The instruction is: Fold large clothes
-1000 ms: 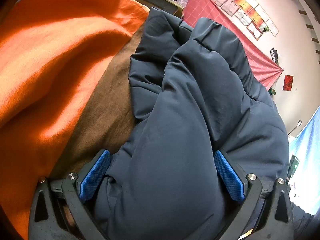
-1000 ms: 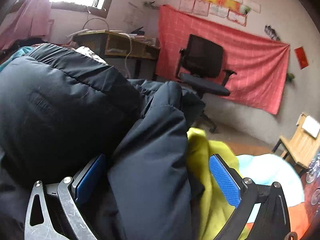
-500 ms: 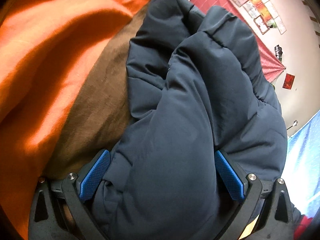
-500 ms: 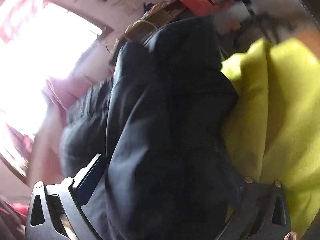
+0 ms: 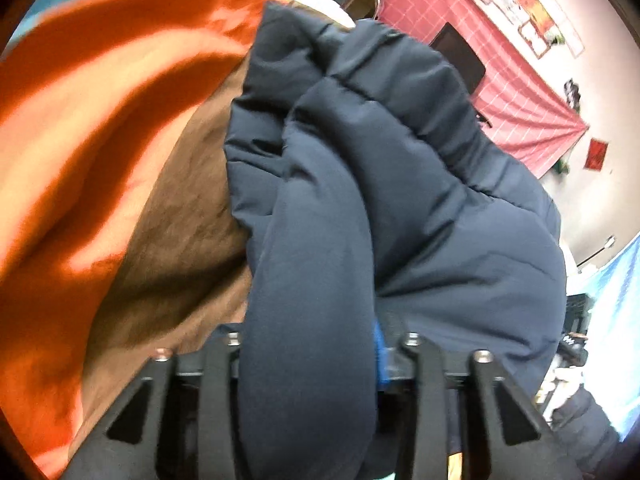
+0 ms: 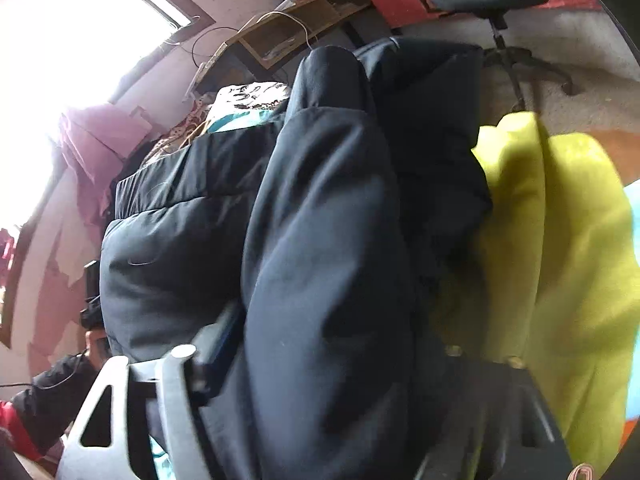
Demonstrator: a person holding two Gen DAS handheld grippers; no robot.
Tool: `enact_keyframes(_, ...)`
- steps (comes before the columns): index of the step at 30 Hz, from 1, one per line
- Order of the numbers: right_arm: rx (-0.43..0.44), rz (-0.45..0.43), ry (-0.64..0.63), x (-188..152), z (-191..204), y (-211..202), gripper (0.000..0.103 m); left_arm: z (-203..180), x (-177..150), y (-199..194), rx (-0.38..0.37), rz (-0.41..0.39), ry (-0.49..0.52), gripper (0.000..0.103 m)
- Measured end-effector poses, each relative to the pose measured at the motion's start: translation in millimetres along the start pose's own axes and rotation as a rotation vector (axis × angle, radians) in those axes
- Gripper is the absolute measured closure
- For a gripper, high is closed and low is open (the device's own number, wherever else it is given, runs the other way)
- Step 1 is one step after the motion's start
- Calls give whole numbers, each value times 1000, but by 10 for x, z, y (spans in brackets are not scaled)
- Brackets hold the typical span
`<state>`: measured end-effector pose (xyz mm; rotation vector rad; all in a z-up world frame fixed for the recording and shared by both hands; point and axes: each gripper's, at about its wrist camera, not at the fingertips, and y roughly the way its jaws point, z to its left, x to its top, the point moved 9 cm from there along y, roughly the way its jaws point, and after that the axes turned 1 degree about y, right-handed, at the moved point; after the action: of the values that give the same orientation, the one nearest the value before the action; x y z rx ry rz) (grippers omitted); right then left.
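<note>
Between both tools' closing jaws bulges the navy puffer jacket (image 5: 400,200): left tool (image 5: 310,360) and right tool (image 6: 320,360) each clamp a fold.

Both hand-held grippers closed on jacket (image 5: 400,200)

Puffer jacket (image 5: 400,208): smooth matt navy synthetic shell, quilted seams. Orange cloth (image 5: 100,120): soft, fuzzy, fleece-like. Brown cloth (image 5: 180,248): matt woven, fine creases. Yellow cloth (image 6: 560,260): soft matt knit. Left gripper (image 5: 308,360) frame: black matt plastic w/ metal screws
</note>
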<state>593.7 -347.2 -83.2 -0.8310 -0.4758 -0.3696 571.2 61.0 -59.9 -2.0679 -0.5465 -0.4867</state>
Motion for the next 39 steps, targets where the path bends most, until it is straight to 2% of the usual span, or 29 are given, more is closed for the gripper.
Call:
enact_keyframes(2,-49,-5,-20,-40,118,-36,55,-78,22,-82,32,-20,4,86)
enact_keyframes(6,-133,-19,-54,-63,342,-127,71,-248,77,-294,32,-61,-8,91)
enact_keyframes(10,-138,-53,-63,-27,594,-326,77,-492,125,-575,19,-79,41,93)
enact_keyframes(15,-90,-71,-113,-6,1060,-701,79,-733,62,-960,32,-86,85,93)
enact_keyframes(17,-75,-72,-134,-13,1245,-799,79,-788,-52,-1121,24,-91,87,93)
enact_keyframes(21,-38,-93,-161,-235,1549,-1085,79,-764,-315,-1472,7,-99,82,93)
enact_keyframes(24,-12,-112,-161,-376,1738,-1226,79,-818,-612,-1731,9,-96,93,93)
enact_keyframes(28,3,-119,-174,-678,1871,-1388,79,-731,-1073,-1869,1,-71,50,93)
enact_keyframes(30,-1,-112,-180,-876,1888,-1408,79,-659,-1324,-1846,18,-45,44,93)
enact_keyframes(33,-18,-78,-189,-1200,1814,-1327,79,-424,-1685,-1696,40,5,-31,93)
enact_keyframes(36,-41,-37,-176,-1476,1674,-1203,79,-241,-1824,-1674,17,-35,-118,93)
enact_keyframes(39,-63,-63,-126,-1613,1433,-1116,79,-150,-1853,-1664,28,-56,-145,92)
